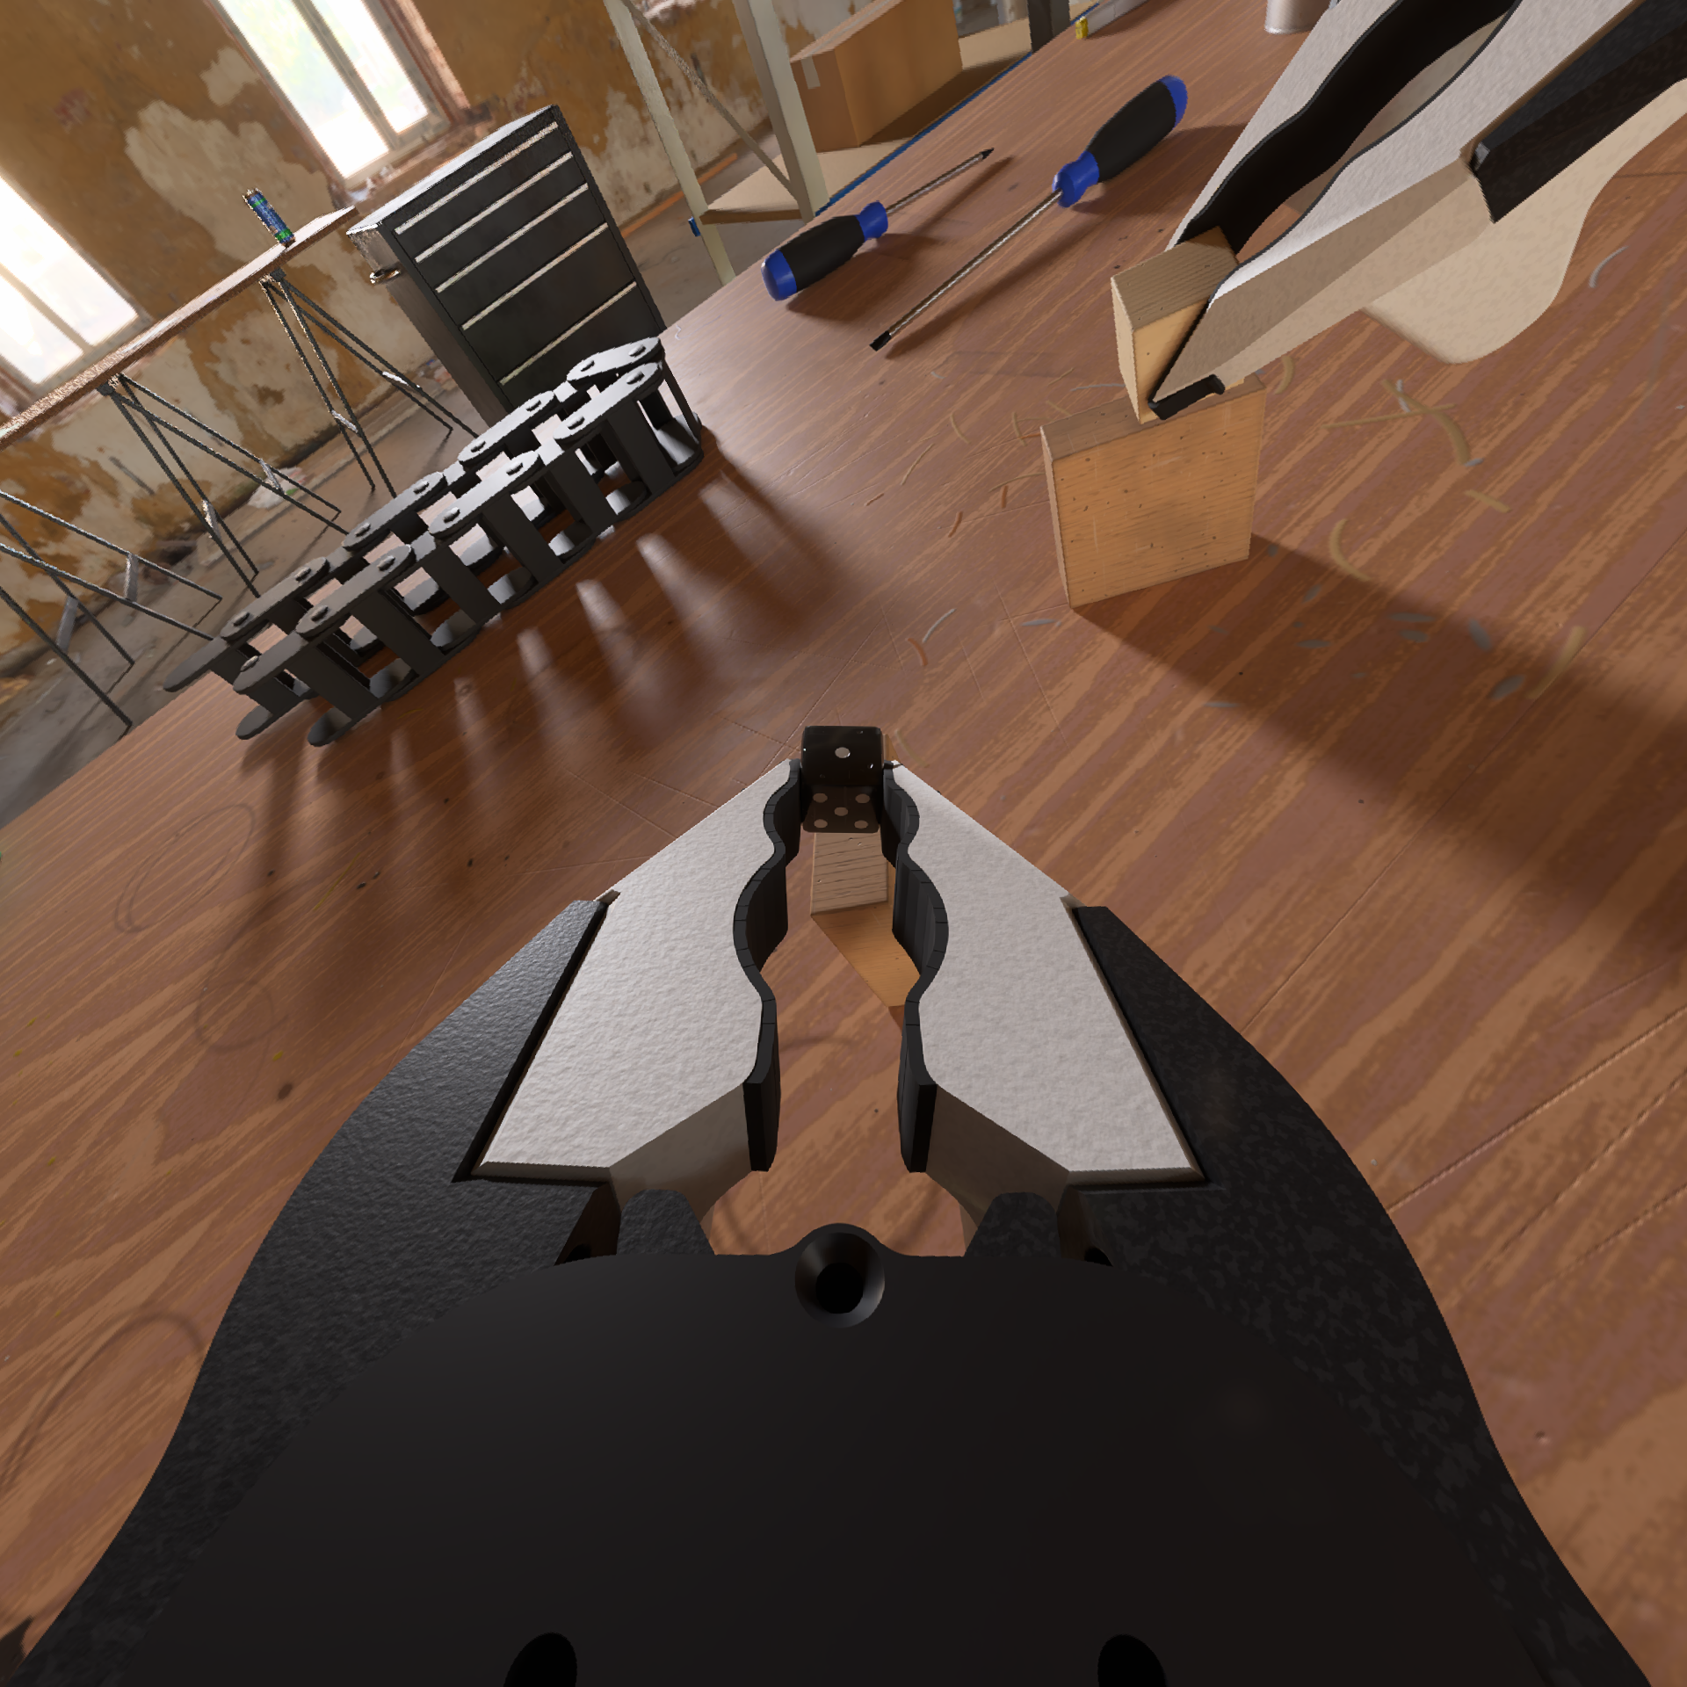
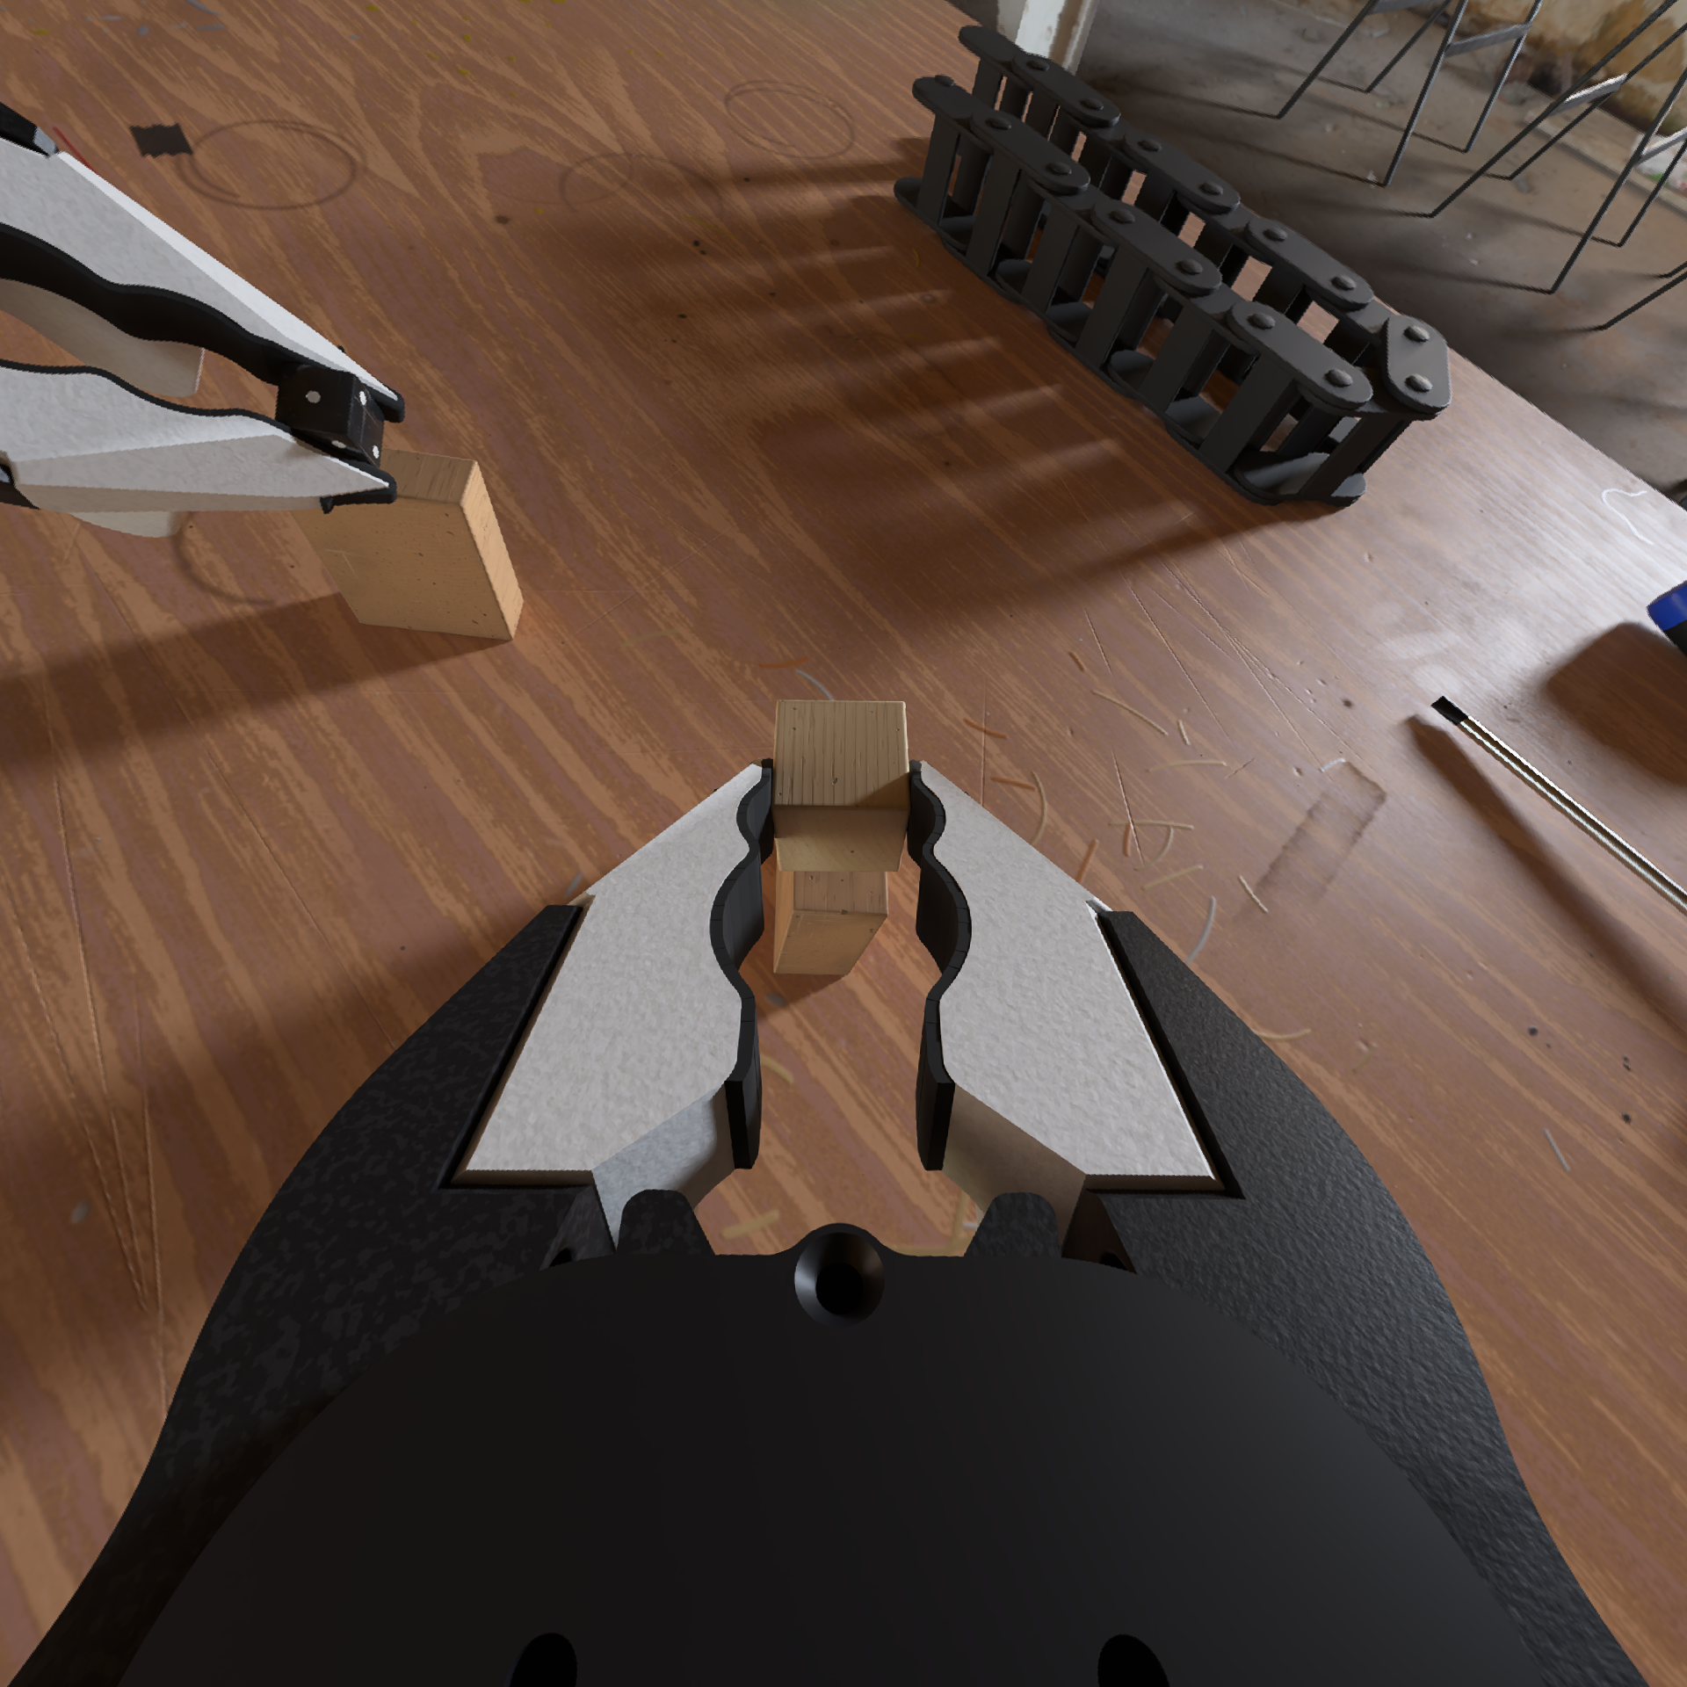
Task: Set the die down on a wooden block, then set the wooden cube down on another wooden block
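My left gripper (image 1: 842, 774) is shut on a black die (image 1: 844, 750) with pale pips. It holds the die right at the top of an upright wooden block (image 1: 849, 881); contact is unclear. The right wrist view shows that gripper (image 2: 374, 445), die (image 2: 329, 411) and block (image 2: 429, 557) at the left. My right gripper (image 2: 840, 776) is shut on a light wooden cube (image 2: 838, 753), held over a second upright wooden block (image 2: 826, 927). In the left wrist view the right gripper (image 1: 1182, 319) holds the cube (image 1: 1164, 315) tilted, its lower corner at that block's (image 1: 1150, 511) top.
A black cable chain (image 1: 475, 511) lies in two rows near the table's edge (image 2: 1187, 265). Two blue-and-black screwdrivers (image 1: 822, 246) (image 1: 1118, 137) lie beyond the blocks. A black drawer cabinet (image 1: 520, 256) and a cardboard box (image 1: 867, 82) stand off the table. Wood shavings lie around the second block.
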